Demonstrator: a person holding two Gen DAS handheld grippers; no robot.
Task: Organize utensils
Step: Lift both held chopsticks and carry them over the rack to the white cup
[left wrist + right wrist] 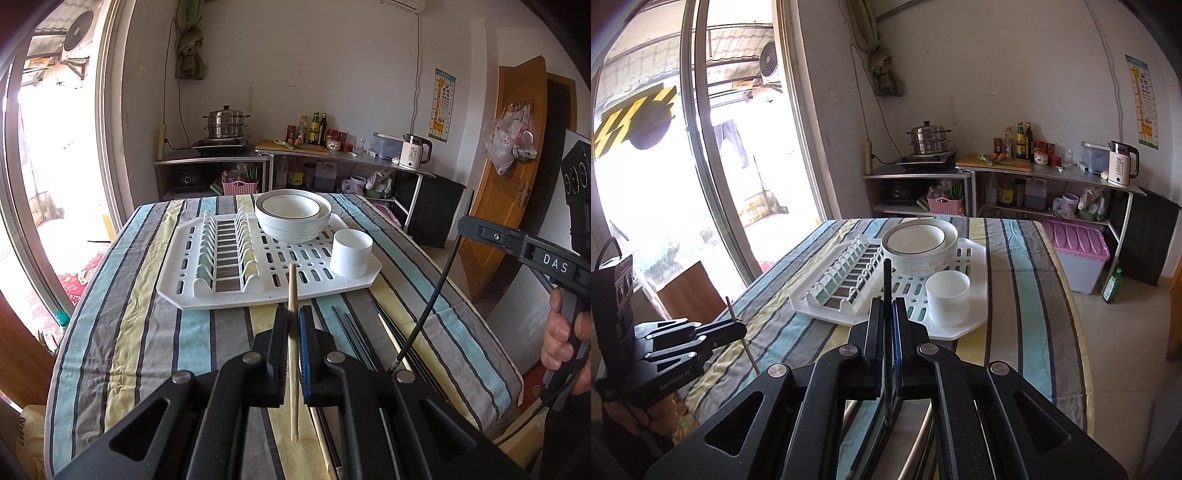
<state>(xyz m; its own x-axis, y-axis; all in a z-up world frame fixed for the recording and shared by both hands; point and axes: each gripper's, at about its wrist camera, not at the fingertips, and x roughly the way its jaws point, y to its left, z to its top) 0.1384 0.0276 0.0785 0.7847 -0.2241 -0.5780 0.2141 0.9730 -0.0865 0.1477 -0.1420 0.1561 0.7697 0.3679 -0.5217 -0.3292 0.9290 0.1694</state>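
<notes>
My left gripper (293,314) is shut on a wooden chopstick (292,291) and holds it upright above the striped table, just in front of the white drying rack (184,291). My right gripper (887,306) is shut on a black chopstick (887,280), held upright near the rack (975,325). The right gripper also shows in the left wrist view (467,221) with its black chopstick (432,295). The left gripper shows in the right wrist view (738,328). A white cup (350,252) (948,297) stands on the rack's right front part. Several chopsticks (354,332) lie on the cloth.
Stacked white bowls (293,216) (918,243) sit at the rack's back. The rack's plate slots (225,251) fill its left side. A counter (332,155) with bottles, steamer pot and kettle stands behind the table. A pink-lidded box (1078,254) is on the floor.
</notes>
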